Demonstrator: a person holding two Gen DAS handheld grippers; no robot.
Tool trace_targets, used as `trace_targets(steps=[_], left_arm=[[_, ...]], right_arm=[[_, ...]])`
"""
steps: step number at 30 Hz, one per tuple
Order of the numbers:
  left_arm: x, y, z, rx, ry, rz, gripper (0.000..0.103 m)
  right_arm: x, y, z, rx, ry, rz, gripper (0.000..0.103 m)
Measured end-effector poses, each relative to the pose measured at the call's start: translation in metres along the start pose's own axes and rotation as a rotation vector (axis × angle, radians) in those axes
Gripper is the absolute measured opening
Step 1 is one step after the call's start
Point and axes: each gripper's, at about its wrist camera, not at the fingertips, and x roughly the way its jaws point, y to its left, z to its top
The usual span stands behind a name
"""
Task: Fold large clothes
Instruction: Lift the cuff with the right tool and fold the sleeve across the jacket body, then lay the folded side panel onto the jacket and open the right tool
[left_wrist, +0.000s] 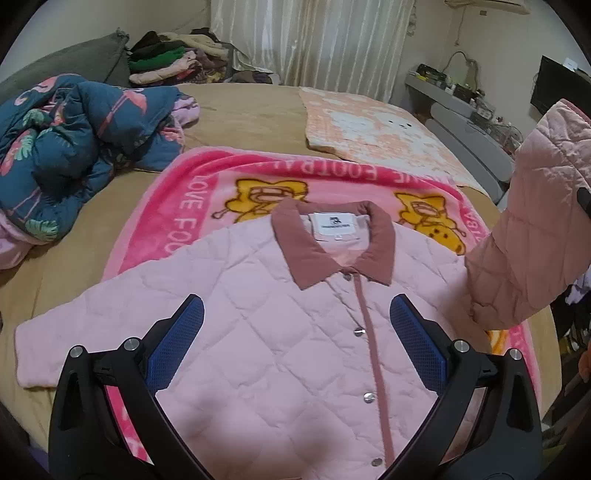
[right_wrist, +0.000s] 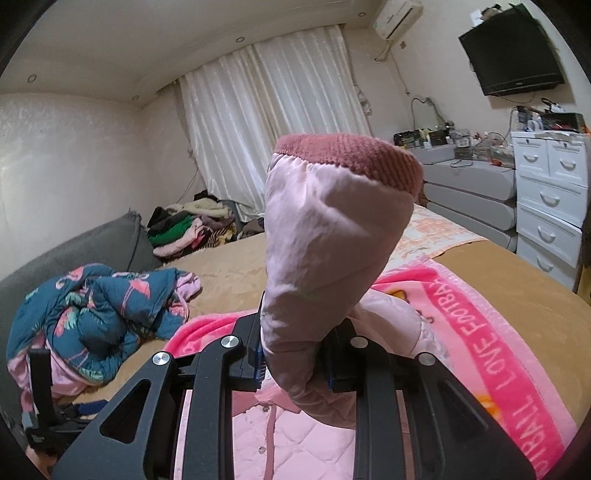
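The left gripper (left_wrist: 295, 339) angles down over the jacket (left_wrist: 258, 332), its jaws spread wide and empty, blue pads (left_wrist: 181, 339) hanging above the quilted front on either side of the snap placket. The jacket lies face up, collar (left_wrist: 332, 243) far, on a pink blanket (left_wrist: 192, 192) on the bed (left_wrist: 240, 114). The right gripper (right_wrist: 295, 362) points nearly level, jaws clamped on the sleeve (right_wrist: 325, 240), which stands lifted above the blanket with its cuff (right_wrist: 351, 155) topmost, at the jacket's right.
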Motion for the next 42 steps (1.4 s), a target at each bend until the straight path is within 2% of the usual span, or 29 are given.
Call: trace_targets(steps=[14,21,25,30,35,42], left_arm=[[0.010,0.038,-0.001,-0.064,0.007,0.006,0.095],[0.021,0.060,-0.007,-0.094,0.033,0.021,0.095],[0.024,0.073,-0.011,-0.136,0.045,-0.018,0.095],[0.028,0.083,-0.015,-0.155,0.047,-0.016,0.095],[0.028,0.088,-0.021,-0.158,0.046,-0.010,0.095],[0.037,0.092,-0.029,-0.180,0.067,-0.034,0.095]], right_arm=[[0.038,0.037,-0.031,-0.061,0.068,0.058,0.022],[0.062,0.058,-0.059,-0.099,0.127,0.097,0.022],[0.081,0.073,-0.082,-0.136,0.186,0.106,0.022],[0.098,0.093,-0.110,-0.185,0.239,0.107,0.022],[0.117,0.109,-0.143,-0.220,0.331,0.133,0.024],[0.138,0.121,-0.191,-0.226,0.485,0.194,0.033]])
